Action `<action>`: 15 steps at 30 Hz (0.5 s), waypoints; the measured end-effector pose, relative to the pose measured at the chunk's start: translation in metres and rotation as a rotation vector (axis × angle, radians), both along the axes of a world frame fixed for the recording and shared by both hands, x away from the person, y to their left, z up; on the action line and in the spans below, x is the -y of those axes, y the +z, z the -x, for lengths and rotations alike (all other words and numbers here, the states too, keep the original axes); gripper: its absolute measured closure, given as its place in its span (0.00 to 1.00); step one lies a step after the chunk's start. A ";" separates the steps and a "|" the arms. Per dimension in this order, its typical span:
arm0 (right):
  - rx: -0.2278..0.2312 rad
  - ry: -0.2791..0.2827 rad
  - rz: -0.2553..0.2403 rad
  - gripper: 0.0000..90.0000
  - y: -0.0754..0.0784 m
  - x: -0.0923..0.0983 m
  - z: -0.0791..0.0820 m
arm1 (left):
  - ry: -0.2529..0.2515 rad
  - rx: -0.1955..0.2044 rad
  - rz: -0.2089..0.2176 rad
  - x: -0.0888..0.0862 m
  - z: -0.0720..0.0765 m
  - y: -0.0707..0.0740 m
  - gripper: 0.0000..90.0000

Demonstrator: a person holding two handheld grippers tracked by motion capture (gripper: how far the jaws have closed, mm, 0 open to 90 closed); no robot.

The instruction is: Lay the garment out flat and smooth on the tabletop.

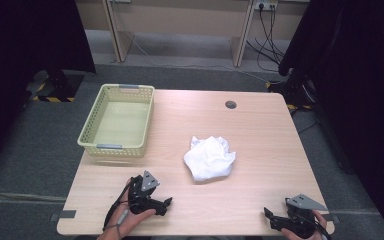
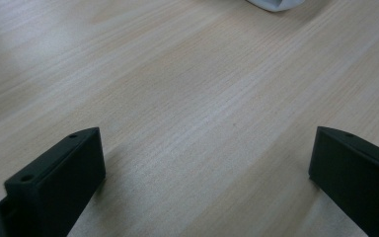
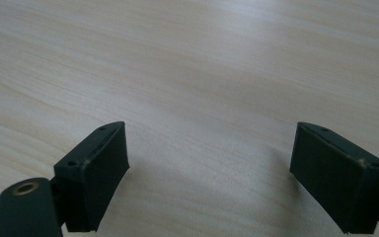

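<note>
A crumpled white cloth (image 1: pixel 209 158) lies on the wooden table (image 1: pixel 260 130), right of centre; its edge (image 2: pixel 275 4) peeks in at the top of the left gripper view. A pale yellow plastic basket (image 1: pixel 117 120) with nothing in it stands at the table's far left. My left gripper (image 1: pixel 166 204) rests near the front edge, held by a hand, jaws wide apart over bare wood (image 2: pixel 207 148). My right gripper (image 1: pixel 269 216) sits at the front right corner, open as well, with only table between its fingers (image 3: pixel 209 163).
A round cable hole (image 1: pixel 230 104) marks the table's far side. Beyond it stand desk legs and trailing cables on the grey floor. Dark curtains hang at both sides.
</note>
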State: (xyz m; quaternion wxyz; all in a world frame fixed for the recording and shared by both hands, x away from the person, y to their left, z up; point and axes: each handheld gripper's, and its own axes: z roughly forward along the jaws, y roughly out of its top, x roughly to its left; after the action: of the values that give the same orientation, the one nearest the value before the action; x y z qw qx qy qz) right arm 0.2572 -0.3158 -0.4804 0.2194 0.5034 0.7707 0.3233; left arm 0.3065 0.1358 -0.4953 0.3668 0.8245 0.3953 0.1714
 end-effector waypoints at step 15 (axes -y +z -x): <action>0.032 0.072 -0.024 0.17 0.018 -0.019 -0.019 | 0.004 0.000 -0.001 0.000 0.000 0.000 0.00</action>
State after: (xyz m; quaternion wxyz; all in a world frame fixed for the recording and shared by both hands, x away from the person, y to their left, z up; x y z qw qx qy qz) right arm 0.2760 -0.2968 -0.4622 0.2141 0.4726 0.7807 0.3483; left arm 0.3065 0.1359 -0.4953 0.3660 0.8239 0.3969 0.1722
